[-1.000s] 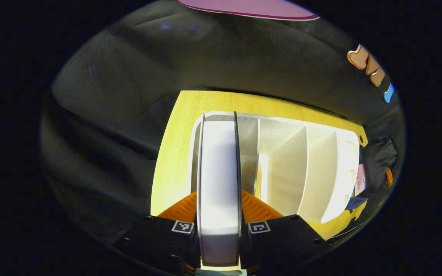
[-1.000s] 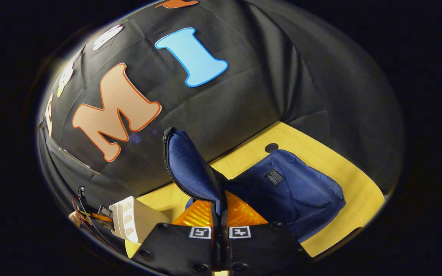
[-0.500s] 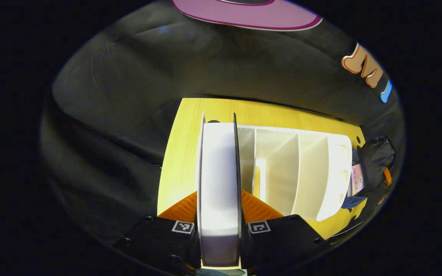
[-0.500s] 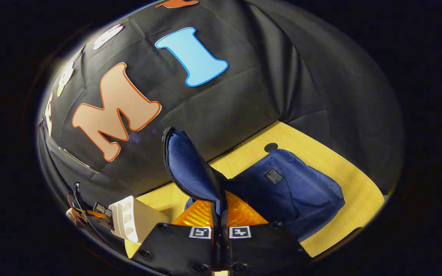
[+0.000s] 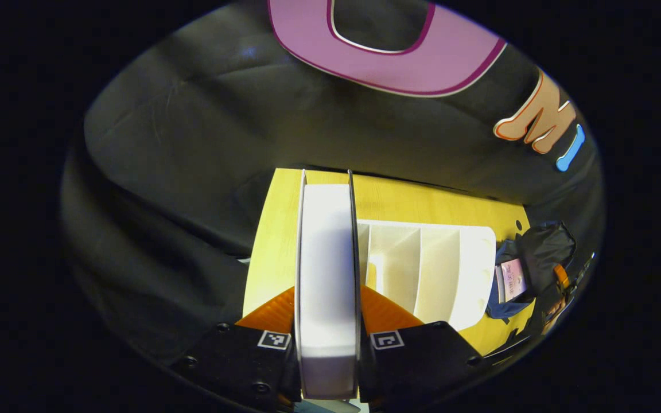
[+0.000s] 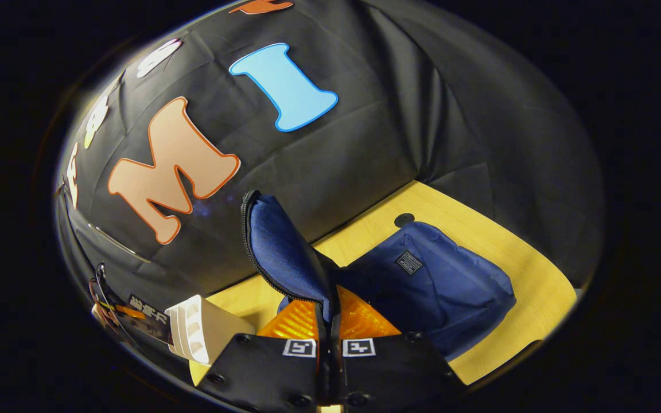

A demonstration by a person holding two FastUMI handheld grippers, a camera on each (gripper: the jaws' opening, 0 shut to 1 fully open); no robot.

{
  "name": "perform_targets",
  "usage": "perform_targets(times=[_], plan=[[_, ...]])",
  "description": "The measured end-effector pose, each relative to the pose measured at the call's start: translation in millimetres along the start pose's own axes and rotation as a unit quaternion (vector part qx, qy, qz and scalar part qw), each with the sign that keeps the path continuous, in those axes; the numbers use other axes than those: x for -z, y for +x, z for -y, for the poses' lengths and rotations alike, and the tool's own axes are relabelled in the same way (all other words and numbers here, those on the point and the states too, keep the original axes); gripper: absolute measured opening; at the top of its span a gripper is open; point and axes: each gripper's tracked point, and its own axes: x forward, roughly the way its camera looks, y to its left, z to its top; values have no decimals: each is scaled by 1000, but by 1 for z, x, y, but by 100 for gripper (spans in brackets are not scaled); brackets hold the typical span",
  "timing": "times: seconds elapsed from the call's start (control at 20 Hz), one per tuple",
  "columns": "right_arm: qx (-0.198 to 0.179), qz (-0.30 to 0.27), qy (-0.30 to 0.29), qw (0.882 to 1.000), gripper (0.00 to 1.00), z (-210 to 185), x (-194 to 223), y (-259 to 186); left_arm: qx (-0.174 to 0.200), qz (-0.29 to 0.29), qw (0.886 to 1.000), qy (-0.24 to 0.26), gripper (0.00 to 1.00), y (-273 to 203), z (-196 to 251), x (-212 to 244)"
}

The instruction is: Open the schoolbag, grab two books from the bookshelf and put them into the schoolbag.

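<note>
Left gripper view: book (image 5: 327, 287) clamped, bookshelf (image 5: 422, 269) slots bare.

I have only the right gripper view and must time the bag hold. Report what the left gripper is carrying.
Observer: The left gripper has its jaws shut on a book, page edge toward its camera.
Operator: Give me its place against the shelf.
Observer: The book stands over the shelf at the end far from the bag. Whether it is fully clear of its slot is hidden.
Operator: Check the shelf for more books.
Observer: The three slots between the book and the bag hold none.
</note>
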Motion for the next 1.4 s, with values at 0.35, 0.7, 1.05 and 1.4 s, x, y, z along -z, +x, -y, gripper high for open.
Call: perform_targets(times=[0.35, 0.7, 1.05, 1.4], plan=[[0, -1, 4, 1000, 3, 0, 1, -1, 49, 35, 997, -57, 35, -48, 4, -31], [2, -2, 9, 1000, 5, 1, 1, -1, 136, 83, 978, -134, 36, -76, 15, -50], [4, 0, 12, 1000, 3, 4, 0, -1, 233, 116, 939, -225, 35, -87, 49, -48], [6, -6, 6, 1000, 3, 0, 4, 0, 319, 117, 902, -265, 36, -82, 112, -28]])
